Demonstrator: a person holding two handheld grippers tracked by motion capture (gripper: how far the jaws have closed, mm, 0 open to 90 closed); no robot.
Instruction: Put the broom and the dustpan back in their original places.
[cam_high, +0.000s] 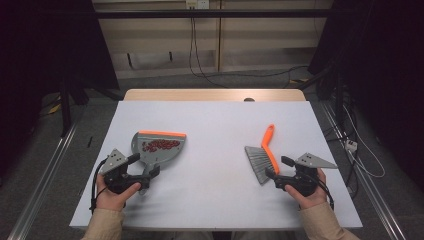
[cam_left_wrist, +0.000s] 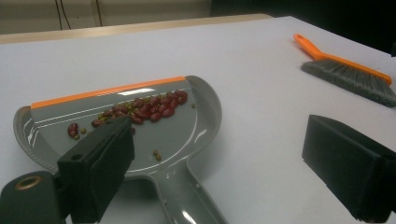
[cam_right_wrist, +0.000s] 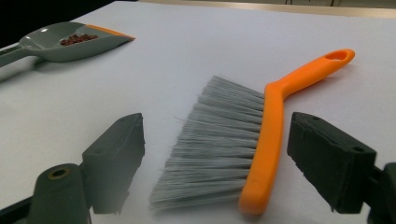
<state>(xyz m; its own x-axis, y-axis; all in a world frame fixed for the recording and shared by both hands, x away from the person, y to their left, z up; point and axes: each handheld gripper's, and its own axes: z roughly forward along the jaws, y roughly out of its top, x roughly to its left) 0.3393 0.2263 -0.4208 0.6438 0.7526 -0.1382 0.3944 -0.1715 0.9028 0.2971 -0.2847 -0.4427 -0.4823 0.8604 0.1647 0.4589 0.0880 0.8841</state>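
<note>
A grey dustpan with an orange lip lies on the left of the white table, holding several red beans and a few small green ones. My left gripper is open, its jaws standing either side of the dustpan's handle without closing on it. On the right lies a brush with grey bristles and an orange handle. My right gripper is open too, with the near end of the brush head between its jaws.
The dustpan rests far left in the right gripper view. The brush lies far right in the left gripper view. A wooden strip borders the table's far edge. Cables run over the floor at right.
</note>
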